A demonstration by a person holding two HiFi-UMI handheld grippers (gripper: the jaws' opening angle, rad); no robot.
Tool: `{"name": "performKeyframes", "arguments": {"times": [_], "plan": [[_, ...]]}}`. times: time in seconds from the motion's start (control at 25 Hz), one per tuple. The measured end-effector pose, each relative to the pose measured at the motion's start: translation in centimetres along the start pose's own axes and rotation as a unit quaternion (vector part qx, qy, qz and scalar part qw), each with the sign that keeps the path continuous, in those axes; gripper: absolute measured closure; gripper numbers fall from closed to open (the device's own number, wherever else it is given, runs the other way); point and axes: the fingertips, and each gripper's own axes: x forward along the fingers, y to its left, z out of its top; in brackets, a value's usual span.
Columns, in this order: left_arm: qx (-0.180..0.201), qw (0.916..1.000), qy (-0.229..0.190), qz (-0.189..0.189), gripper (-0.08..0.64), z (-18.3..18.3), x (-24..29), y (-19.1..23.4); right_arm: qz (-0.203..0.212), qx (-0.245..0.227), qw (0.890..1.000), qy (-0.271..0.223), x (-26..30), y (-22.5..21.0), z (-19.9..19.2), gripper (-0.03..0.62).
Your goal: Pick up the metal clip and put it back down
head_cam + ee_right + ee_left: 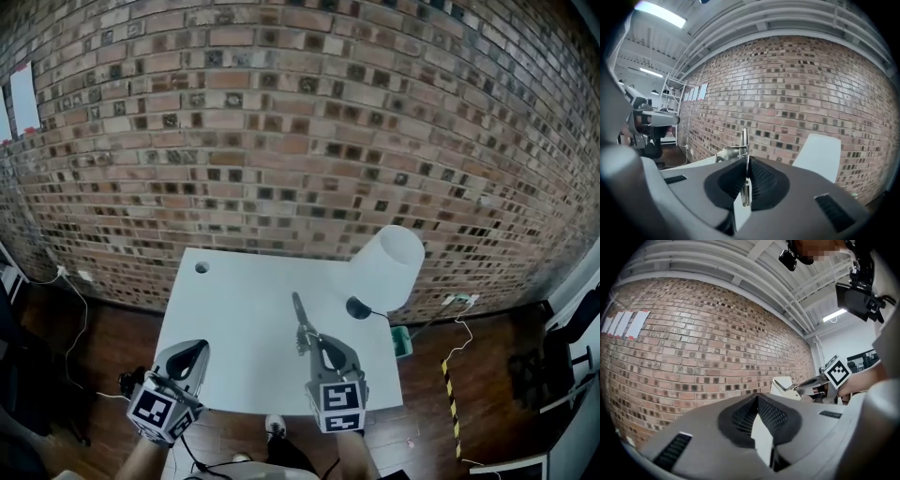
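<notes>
Head view, closest in: the left gripper (pixel 198 346) sits at the worktop's (pixel 244 300) near left corner, and the left gripper view shows its jaws pressed together at the tips with nothing between them. The right gripper (pixel 309 343), over the near edge right of middle, pinches the metal clip (pixel 299 314), which pokes out ahead of the jaws above the white surface. Further on, a white lamp shade (pixel 392 265) stands by the far right corner, then the brick wall (pixel 281 141).
</notes>
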Motion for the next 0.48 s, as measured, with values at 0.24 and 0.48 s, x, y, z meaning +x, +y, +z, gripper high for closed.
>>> {"name": "performKeyframes", "arguments": {"times": [0.24,0.48], "plan": [[-0.017,0.9987,0.042,0.023,0.558,-1.0,3.4,1.9,0.053,-0.062,0.996,0.046,7.2,-0.1,-2.9,0.6],[-0.023,0.9964,0.07,0.043,0.558,-3.0,6.2,3.4,0.1,-0.16,0.978,0.09,13.5,0.8,-7.3,0.6]]}}
